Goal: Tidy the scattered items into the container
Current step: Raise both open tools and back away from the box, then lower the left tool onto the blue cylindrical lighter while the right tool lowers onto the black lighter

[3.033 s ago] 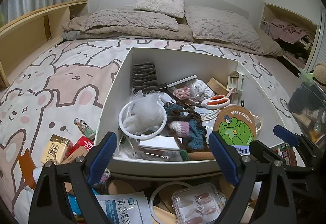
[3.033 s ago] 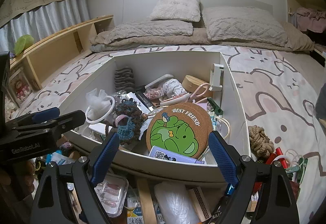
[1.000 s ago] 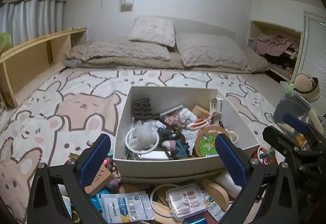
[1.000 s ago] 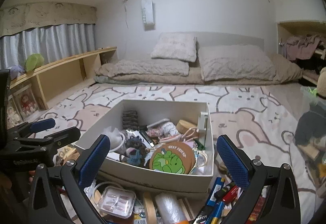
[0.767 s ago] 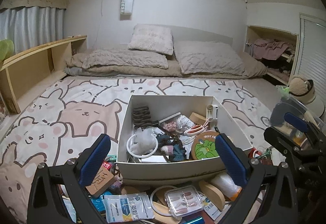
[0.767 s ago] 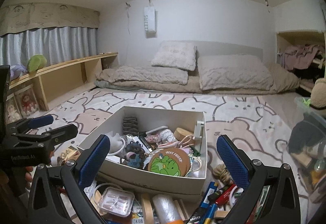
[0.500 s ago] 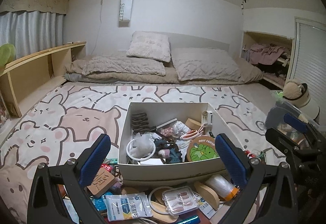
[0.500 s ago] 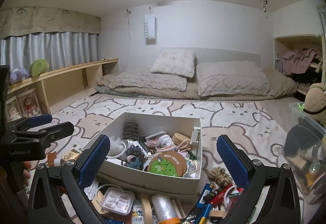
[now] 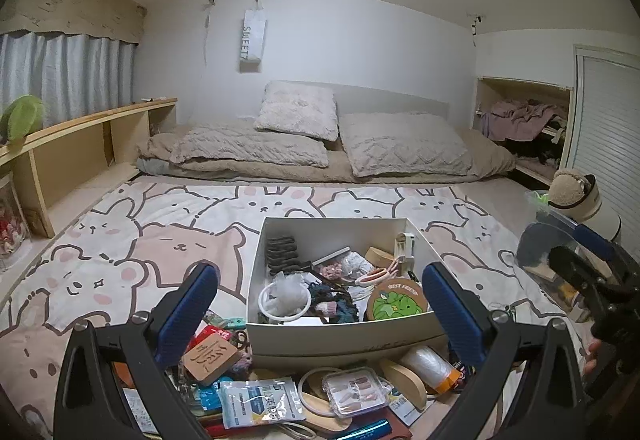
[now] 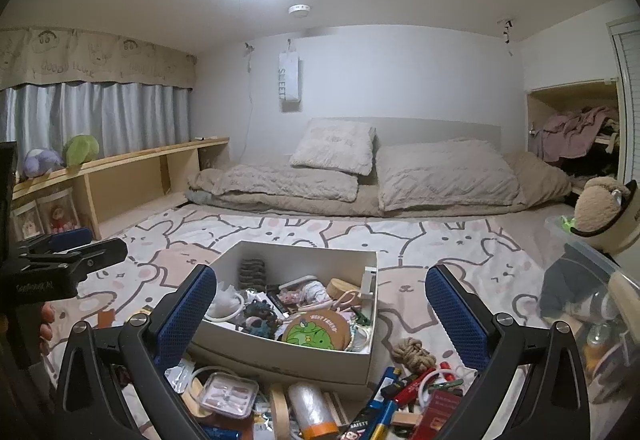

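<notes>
One white box [image 9: 340, 332] sits on the animal-print bedspread [image 9: 120, 240], already crowded with a green "BEST FRIEND" coaster [image 9: 396, 302], a white ring [image 9: 284, 302] and pink-handled scissors [image 9: 376, 276]. Just in front of the box lie scattered items: a clear case of press-on nails [image 9: 354, 396], a plastic-wrap roll [image 10: 312, 414] and a wooden block [image 9: 210, 358]. Right of the box rests a rope knot [image 10: 412, 354]. The left tool [image 9: 320, 310] and right tool [image 10: 320, 314] hover above the near side of the box, both spread wide and holding nothing. Pillows [image 9: 296, 116] lie well behind the box.
</notes>
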A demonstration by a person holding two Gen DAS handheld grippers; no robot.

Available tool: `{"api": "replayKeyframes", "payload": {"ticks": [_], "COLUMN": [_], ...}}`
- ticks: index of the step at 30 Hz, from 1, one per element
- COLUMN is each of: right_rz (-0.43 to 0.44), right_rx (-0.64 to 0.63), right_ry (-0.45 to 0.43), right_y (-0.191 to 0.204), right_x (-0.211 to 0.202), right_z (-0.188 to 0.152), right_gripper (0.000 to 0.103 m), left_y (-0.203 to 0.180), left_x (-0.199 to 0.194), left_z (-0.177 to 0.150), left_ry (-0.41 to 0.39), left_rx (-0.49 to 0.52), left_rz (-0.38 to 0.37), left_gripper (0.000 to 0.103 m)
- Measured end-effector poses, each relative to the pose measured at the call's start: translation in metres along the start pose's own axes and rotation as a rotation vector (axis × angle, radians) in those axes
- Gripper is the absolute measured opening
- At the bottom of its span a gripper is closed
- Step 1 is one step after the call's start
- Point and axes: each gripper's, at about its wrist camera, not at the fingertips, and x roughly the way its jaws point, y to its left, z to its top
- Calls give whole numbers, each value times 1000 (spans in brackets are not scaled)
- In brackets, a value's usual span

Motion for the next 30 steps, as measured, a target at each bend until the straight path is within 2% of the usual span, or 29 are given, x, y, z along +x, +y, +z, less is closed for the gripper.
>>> {"api": "replayKeyframes", "payload": {"ticks": [15,21,30], "right_rz": [-40,-35,3], "right_rx": [-16,-46,-122], "right_ry": [-13,47,133], "right_y": [-22,-35,-52], "right_x": [-21,-18,-6], "right_z": [-15,-35,-74], "right_gripper": [103,103,103], "left_y": [3,4,10], "left_x": [-18,-20,-10], "left_z": [2,-6,-37], "left_ry": [-40,-43,18], "left_rx": [-16,-24,-85], "left_rz": [-25,-15,-3], "left_gripper": [103,103,103]}}
